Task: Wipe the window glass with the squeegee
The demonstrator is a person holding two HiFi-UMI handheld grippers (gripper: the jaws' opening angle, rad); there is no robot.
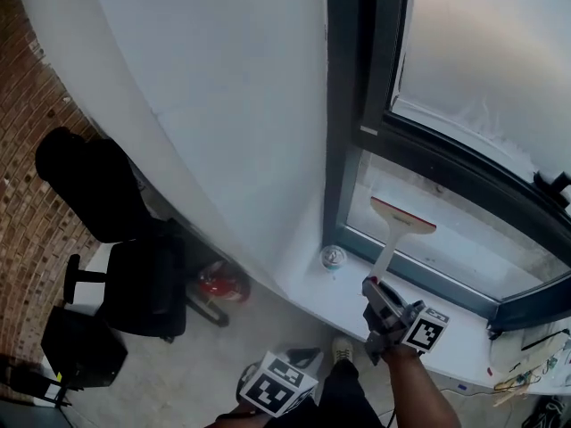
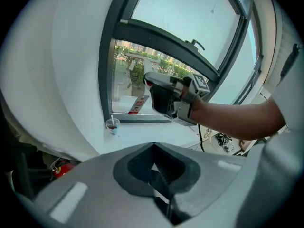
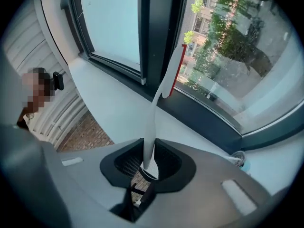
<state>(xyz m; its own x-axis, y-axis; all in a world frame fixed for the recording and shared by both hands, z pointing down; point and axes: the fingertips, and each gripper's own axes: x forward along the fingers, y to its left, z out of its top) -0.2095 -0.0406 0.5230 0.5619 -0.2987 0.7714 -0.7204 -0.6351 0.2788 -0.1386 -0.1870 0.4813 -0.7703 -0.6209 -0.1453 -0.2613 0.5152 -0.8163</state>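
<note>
A: Right gripper (image 3: 148, 169)?
B: Jaws clamping the squeegee (image 3: 167, 82) handle; the blade is seemingly pressing on the lower window glass (image 1: 473, 239), near its left frame.
A: Left gripper (image 2: 159, 177)?
B: Jaws sitting together, holding nothing.
A: Step?
B: Probably wiping; the next move is calling for even pressure across the pane.

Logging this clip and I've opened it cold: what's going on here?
A person holds a squeegee by its handle in the right gripper, with the blade raised in front of the lower window pane, near its left frame. Whether the blade touches the glass can't be told. The left gripper is held low, shut and empty, away from the window. A small cup stands on the sill by the frame corner.
</note>
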